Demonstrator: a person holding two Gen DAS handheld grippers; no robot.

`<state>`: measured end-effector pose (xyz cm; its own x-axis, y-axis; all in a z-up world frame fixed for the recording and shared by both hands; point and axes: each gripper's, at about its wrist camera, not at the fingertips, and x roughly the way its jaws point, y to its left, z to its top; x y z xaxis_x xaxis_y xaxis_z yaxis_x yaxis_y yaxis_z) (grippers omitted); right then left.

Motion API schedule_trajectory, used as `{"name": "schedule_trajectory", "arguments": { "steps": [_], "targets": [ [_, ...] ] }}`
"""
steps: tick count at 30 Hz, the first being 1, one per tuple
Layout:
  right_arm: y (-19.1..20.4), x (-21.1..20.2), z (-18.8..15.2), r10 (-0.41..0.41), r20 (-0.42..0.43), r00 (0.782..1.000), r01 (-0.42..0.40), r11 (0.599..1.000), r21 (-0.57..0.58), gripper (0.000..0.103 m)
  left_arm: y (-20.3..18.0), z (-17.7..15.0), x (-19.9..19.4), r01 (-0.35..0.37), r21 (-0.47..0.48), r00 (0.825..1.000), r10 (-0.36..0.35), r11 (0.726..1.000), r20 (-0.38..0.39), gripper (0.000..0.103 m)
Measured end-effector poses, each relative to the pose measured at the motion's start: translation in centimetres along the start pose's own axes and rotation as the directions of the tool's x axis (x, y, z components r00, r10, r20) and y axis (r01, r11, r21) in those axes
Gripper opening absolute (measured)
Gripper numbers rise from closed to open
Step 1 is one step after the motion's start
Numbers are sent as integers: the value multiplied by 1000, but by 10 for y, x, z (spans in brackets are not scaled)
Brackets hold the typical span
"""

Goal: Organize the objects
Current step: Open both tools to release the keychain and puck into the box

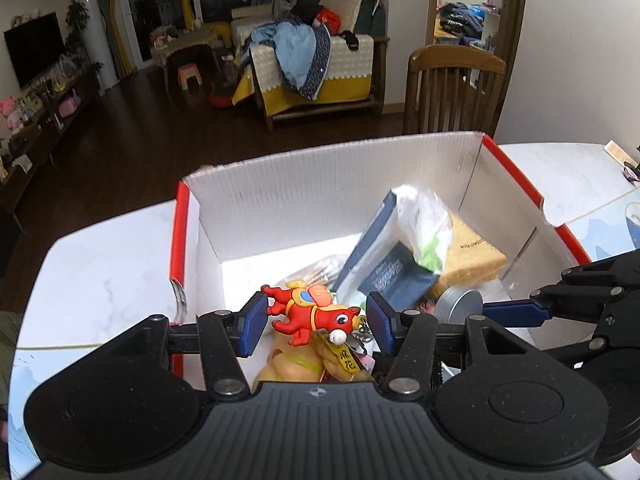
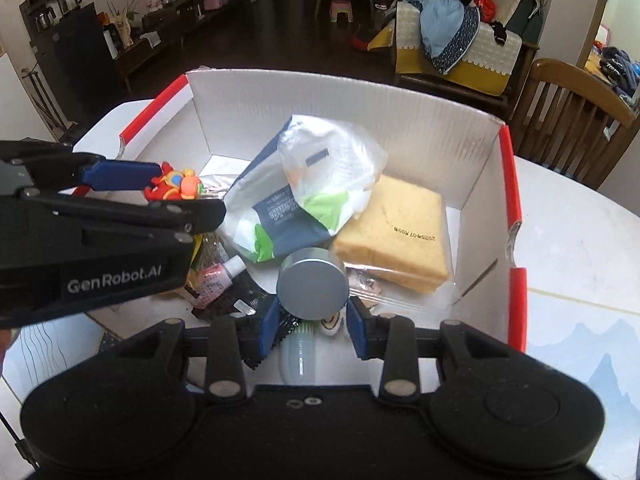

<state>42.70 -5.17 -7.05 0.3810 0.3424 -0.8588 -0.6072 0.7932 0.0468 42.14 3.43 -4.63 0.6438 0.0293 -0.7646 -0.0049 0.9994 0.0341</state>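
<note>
Already both claws hang over the open cardboard box (image 2: 400,100) standing on the white bench (image 1: 100,272), each with something between its pads. The left claw (image 1: 316,318) has its pads set apart on either side of a red horse keychain (image 1: 310,314); the toy's tail end touches the left pad (image 1: 254,320), but a gap shows beside its nose, so whether it is truly pinched I cannot tell. The right claw (image 2: 312,320) is clamped on a round silver tin (image 2: 312,290), low over the box's near end. Below lie a blue-and-white packet in a clear bag (image 2: 304,200), a yellow sponge-like block (image 2: 400,236), a small pink-labelled bottle (image 2: 218,278) and snack wrappers (image 1: 344,360). The risks, as I judge them: the keychain's thin limbs give little to hold, so it may twist or slip out and fall among the wrappers. The tin's smooth curved rim could squirt from the pads if squeezed off-centre. With the two claws so near each other, a careless move could knock one against the other.
</note>
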Motion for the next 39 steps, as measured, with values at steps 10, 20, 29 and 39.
{"name": "schedule_trajectory", "arguments": {
  "steps": [10,20,29,39],
  "targets": [
    [-7,8,-2,14,-1,1000,-14,999,37,37,-1,-8,17,4,-5,998,-4,1000,-59,53],
    [-14,-6,-6,26,25,999,-27,999,43,52,9,-17,14,79,-118,992,-90,990,-91,58],
    [-12,-39,-16,42,79,996,-43,999,1,61,5,-21,-15,102,-100,994,-105,990,-26,64],
    [-13,-80,-28,45,163,986,-46,999,6,64,11,-22,-63,97,-108,993,-88,989,85,64]
  ]
}}
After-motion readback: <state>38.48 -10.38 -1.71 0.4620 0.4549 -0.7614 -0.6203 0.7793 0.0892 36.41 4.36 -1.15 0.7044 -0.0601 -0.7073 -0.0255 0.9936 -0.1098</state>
